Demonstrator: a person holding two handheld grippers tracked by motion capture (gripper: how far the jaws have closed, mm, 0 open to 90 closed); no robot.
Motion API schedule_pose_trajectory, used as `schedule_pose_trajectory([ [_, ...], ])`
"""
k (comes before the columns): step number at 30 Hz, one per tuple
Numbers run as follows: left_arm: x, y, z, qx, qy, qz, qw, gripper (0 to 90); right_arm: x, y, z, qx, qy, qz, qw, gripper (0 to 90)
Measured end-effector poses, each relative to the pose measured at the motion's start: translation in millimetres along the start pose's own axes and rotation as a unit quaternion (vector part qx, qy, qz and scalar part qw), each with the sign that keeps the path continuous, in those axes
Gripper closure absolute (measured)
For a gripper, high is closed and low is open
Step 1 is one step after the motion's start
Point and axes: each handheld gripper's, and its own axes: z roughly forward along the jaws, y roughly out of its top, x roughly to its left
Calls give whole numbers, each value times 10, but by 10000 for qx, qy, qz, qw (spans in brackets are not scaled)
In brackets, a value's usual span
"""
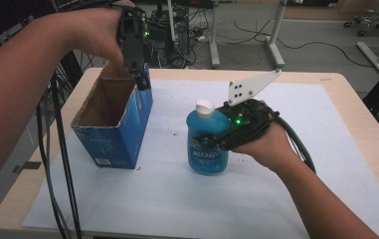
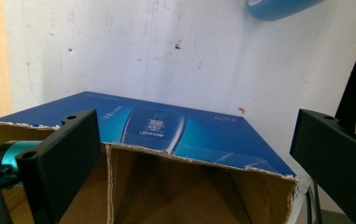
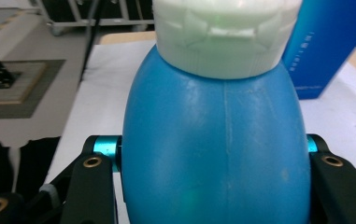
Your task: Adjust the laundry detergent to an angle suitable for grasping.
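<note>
**Right gripper clamped on blue bottle, carton held ready, loading not yet done**

Right gripper (image 1: 212, 141): jaws closed on the body of the blue bottle (image 1: 207, 144), one on each flank, seen close in the right gripper view with the pads pressed against the plastic (image 3: 213, 154). Grip sits below the white cap (image 1: 205, 107), around the widest part. Bottle stands upright on the white sheet (image 1: 177, 199) that covers the bench (image 1: 361, 129); whether its base is touching or just lifted I cannot tell from the high view.

Left gripper (image 1: 140, 79): pointing down at the far right corner of the open blue carton (image 1: 115, 122). In the left gripper view the jaws stand wide apart, one inside the carton's cardboard mouth, the other outside the blue wall (image 2: 185, 130), nothing pinched between them. So this gripper is released, straddling the carton's edge rather than gripping it. It looks placed to brace the carton.

Carton: top torn open, brown interior showing, no contents visible inside from either view. It stands to the left of the bottle, apart from it, with bare sheet between.

Progress, as judged:
- Done: bottle secured in the right gripper; carton upright, open and attended by the left.
- Left: lift the bottle, carry it across to the carton, lower it through the opening, let go.
- Early stage; the main transfer has not begun.

Watch point: the carton's mouth looks only modestly wider than the bottle.
</note>
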Motion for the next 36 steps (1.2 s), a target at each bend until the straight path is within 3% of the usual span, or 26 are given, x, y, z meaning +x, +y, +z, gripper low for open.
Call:
schedule_pose_trajectory([
  [8, 29, 30, 46, 20, -49, -18, 10000, 21, 28, -113, -1, -194, 344, -200, 9990, 429],
  [20, 33, 19, 41, 23, -32, -11, 10000, 21, 45, -220, 81, -199, 432, -366, 9982, 427],
  [36, 29, 30, 48, 30, -43, -10, 10000, 21, 51, -297, 42, -360, 375, -299, 9982, 426],
])
